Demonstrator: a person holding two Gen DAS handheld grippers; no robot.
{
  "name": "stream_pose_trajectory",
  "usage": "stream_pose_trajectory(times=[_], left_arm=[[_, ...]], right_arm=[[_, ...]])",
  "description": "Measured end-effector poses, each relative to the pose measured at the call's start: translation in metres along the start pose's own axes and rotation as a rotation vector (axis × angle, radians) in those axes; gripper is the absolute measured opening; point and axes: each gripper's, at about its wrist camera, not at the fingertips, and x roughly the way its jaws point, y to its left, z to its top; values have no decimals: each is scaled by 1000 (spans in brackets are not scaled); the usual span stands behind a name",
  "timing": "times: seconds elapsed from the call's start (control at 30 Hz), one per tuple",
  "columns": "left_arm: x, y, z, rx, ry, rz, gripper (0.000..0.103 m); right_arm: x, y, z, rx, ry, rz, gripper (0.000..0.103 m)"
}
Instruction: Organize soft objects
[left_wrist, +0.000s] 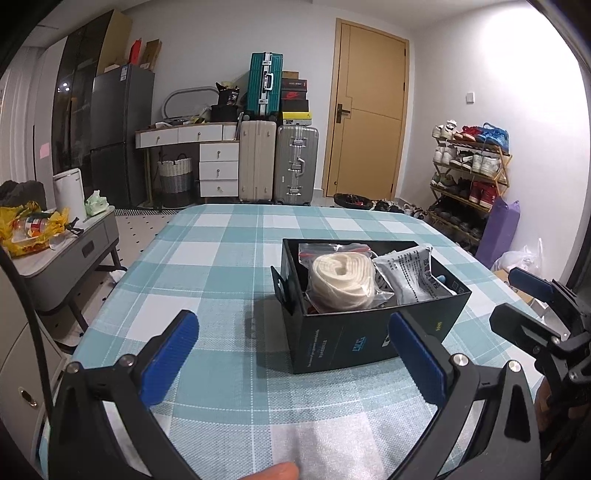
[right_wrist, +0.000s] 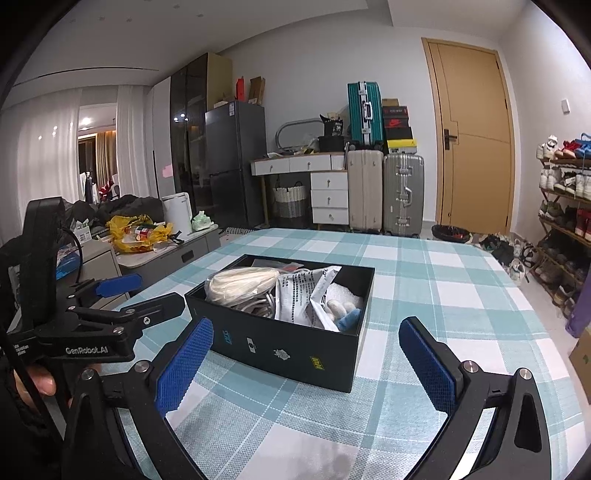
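Soft objects (left_wrist: 341, 280) in box (left_wrist: 369, 332), ahead of gripper (left_wrist: 295, 354).

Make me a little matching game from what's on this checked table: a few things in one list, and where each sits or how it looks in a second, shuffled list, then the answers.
Things:
1. black box
2. cream rope coil
3. grey printed pouch
4. small blue soft item

Descriptions:
A. bagged in clear plastic, at the box's left end
B. tucked in the box's near right corner
C. lidless, standing on the checked tablecloth
D. leaning in the middle of the box, right of the coil

Pairs: 1-C, 2-A, 3-D, 4-B
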Motion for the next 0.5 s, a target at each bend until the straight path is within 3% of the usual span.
stream_pose_trajectory(times=[0.5], left_arm=[[-3, -7, -1, 30, -13, 13, 103]], right_arm=[[-2, 3, 1, -3, -10, 8, 102]])
